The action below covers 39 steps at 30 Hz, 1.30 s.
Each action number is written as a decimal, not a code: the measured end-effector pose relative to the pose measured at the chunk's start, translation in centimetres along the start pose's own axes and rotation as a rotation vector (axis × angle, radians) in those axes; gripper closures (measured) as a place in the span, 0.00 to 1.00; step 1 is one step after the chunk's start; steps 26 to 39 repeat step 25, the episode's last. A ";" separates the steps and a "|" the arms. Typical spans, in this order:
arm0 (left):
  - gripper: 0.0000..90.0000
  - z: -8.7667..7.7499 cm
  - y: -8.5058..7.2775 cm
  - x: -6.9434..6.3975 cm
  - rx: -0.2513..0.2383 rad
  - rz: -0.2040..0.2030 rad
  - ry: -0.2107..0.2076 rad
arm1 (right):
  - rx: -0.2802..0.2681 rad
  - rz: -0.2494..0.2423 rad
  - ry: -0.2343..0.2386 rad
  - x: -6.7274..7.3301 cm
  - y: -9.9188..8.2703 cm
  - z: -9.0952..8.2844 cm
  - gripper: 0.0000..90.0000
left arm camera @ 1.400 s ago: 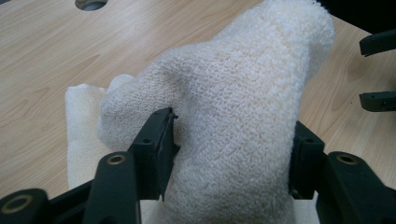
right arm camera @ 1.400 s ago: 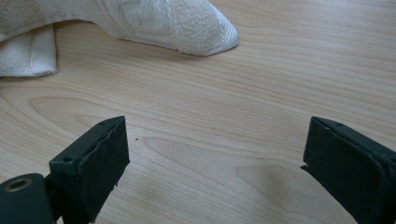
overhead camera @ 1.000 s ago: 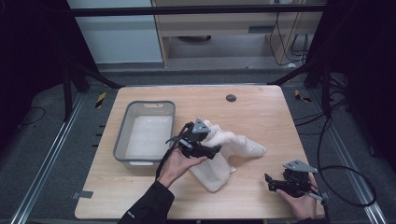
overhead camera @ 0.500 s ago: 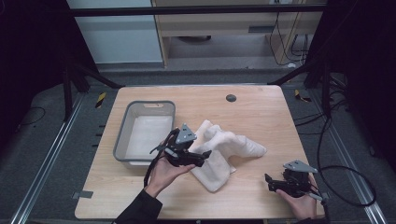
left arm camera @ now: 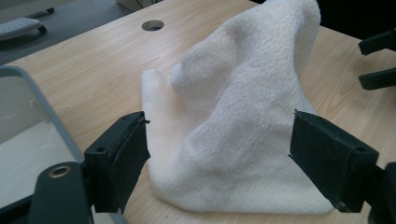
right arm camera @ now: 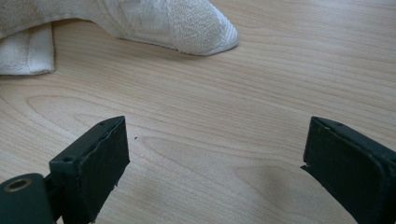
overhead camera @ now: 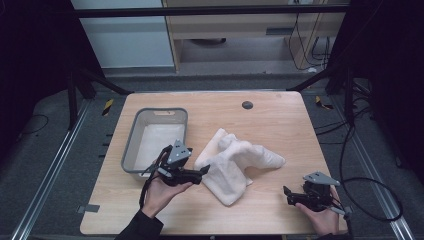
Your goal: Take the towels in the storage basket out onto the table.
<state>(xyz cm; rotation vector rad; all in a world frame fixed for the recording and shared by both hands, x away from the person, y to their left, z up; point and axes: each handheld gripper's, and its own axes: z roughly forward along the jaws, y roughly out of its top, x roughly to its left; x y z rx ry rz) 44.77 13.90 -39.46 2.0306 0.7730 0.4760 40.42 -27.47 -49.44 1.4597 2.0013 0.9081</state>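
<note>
A crumpled white towel (overhead camera: 235, 161) lies on the wooden table (overhead camera: 280, 120), right of centre. My left gripper (overhead camera: 201, 172) hovers at the towel's left edge with its jaws pointing at it. In the left gripper view it (left arm camera: 219, 135) stands open, and the towel (left arm camera: 243, 116) rises in a heap just beyond the jaws without touching them. My right gripper (overhead camera: 287, 196) is near the table's front right corner, well clear of the towel. It (right arm camera: 215, 135) is open over bare wood, with a corner of the towel (right arm camera: 187, 23) farther ahead.
A grey plastic basin (overhead camera: 131, 145) holding a flat white cloth stands to the left of the towel, close behind my left hand. A dark round hole (overhead camera: 247, 105) sits in the tabletop at the back. Bare wood stretches between the towel and my right gripper.
My left gripper has drawn back from on top of the towel toward the left and the front edge, and now sits off the cloth. The right gripper has stayed put.
</note>
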 end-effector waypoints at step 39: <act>0.19 -5.0 -5.0 3.0 -0.083 -0.089 0.192 | -0.019 -0.020 -0.008 0.0 -0.1 -0.1 0.07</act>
